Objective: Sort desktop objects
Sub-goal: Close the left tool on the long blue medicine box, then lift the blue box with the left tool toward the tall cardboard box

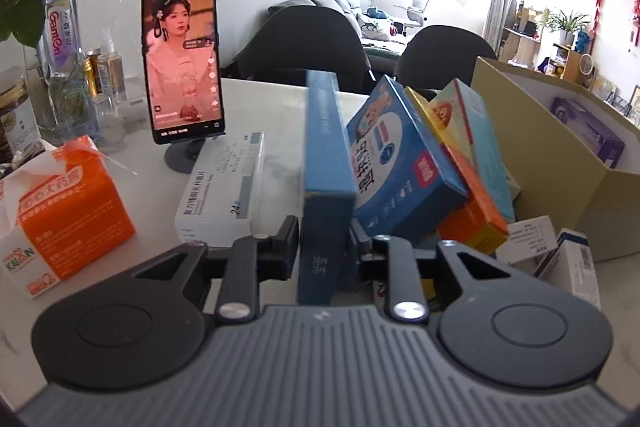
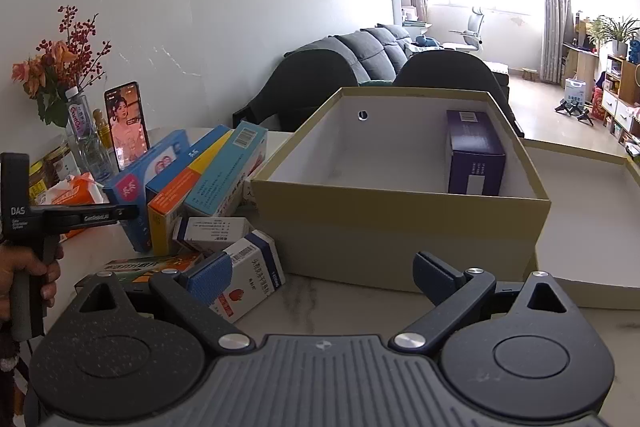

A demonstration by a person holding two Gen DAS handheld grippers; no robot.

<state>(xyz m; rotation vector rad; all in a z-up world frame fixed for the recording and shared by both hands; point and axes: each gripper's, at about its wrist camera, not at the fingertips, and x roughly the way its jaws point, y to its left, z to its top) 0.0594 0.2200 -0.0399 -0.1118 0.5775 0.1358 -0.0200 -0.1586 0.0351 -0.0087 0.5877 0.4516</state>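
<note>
My left gripper (image 1: 322,247) is shut on a thin dark blue box (image 1: 325,163), held on edge above the white table. Right of it several medicine boxes lean together: a blue one (image 1: 394,163) and an orange and teal one (image 1: 468,155). A flat white box (image 1: 224,191) lies to the left. My right gripper (image 2: 324,279) is open and empty in front of the tan cardboard box (image 2: 400,223), which holds a purple box (image 2: 474,155). A white and blue box (image 2: 250,275) lies by its left finger. The left gripper's handle (image 2: 24,223) shows at far left.
A phone on a stand (image 1: 182,67) plays a video at the back. An orange tissue pack (image 1: 64,215), bottles (image 1: 64,39) and a flower vase (image 2: 60,75) stand at the left. The box lid (image 2: 588,227) lies right of the cardboard box. Two dark chairs (image 1: 304,43) are behind the table.
</note>
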